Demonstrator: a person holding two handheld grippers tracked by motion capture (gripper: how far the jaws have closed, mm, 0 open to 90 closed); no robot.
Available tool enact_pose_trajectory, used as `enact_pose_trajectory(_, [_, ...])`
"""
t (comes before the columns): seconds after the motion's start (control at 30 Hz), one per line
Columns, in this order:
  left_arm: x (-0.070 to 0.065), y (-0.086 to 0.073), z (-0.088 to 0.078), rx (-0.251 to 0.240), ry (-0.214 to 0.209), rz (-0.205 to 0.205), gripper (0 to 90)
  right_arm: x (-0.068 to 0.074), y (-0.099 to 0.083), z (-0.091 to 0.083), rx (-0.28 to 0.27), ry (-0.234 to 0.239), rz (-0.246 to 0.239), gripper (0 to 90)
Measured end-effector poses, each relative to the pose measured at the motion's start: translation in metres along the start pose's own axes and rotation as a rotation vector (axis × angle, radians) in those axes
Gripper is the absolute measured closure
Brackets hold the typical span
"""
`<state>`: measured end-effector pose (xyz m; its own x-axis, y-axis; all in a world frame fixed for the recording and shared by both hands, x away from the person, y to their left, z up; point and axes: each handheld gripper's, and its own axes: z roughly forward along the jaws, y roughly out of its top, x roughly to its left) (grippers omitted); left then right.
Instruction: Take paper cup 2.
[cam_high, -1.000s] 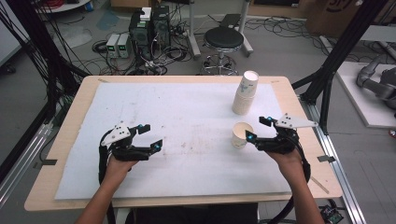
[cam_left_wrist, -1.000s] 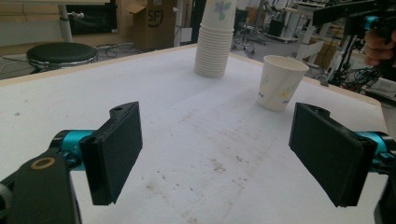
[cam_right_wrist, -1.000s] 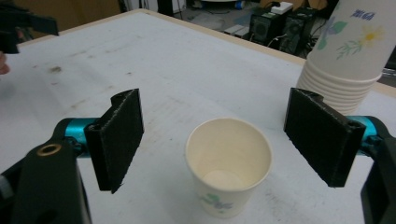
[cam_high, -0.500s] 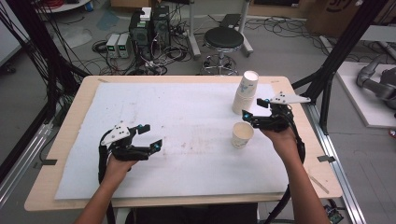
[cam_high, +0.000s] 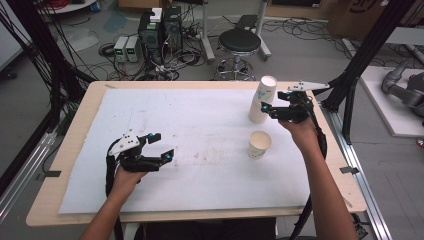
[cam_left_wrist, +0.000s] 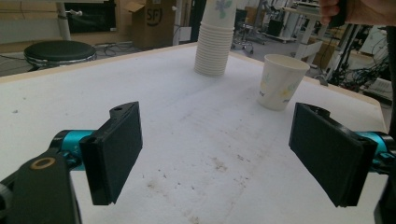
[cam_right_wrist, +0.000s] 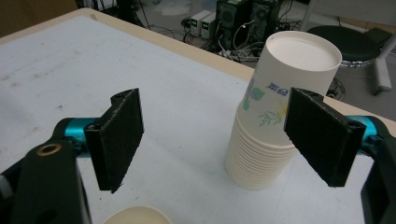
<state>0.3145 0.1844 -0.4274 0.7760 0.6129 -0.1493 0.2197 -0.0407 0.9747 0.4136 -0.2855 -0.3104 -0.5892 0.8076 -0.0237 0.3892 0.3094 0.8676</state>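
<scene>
Stack of paper cups (cam_high: 263, 100): upside down at the table's far right. Right gripper (cam_high: 272, 111): jaws spread, level with the top cup (likely positioned to peel it off). Single cup (cam_high: 259, 144): upright, nearby. Left gripper (cam_high: 161, 145): open, idle, well apart.

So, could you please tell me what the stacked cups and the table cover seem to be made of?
Stack of cups: likely matte paper, with rolled rims and a printed flower pattern. Table cover: white, dull, stained; perhaps foam board or paper, hard to say.
</scene>
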Motion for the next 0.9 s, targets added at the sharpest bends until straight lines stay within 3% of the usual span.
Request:
enact_pose_trajectory(0.1, [0.000, 0.000, 0.000, -0.001, 0.000, 0.001, 17.4, -0.005, 0.003, 0.006, 0.008, -0.008, 0.000, 20.2])
enact_pose_trajectory(0.27, [0.000, 0.000, 0.000, 0.000, 0.000, 0.000, 17.4, -0.019, 0.003, 0.015, 0.027, -0.027, 0.049, 20.3])
enact_pose_trajectory(0.4, [0.001, 0.000, 0.000, 0.000, -0.001, -0.003, 17.4, -0.026, 0.006, 0.021, 0.044, -0.041, 0.060, 20.2])
enact_pose_trajectory(0.5, [0.002, 0.000, 0.000, 0.001, -0.002, -0.003, 17.4, -0.029, 0.010, 0.024, 0.044, -0.048, 0.047, 20.2])
enact_pose_trajectory(0.9, [0.003, -0.001, 0.001, 0.002, -0.002, -0.007, 17.4, -0.044, 0.018, 0.047, 0.096, -0.099, 0.072, 20.2])
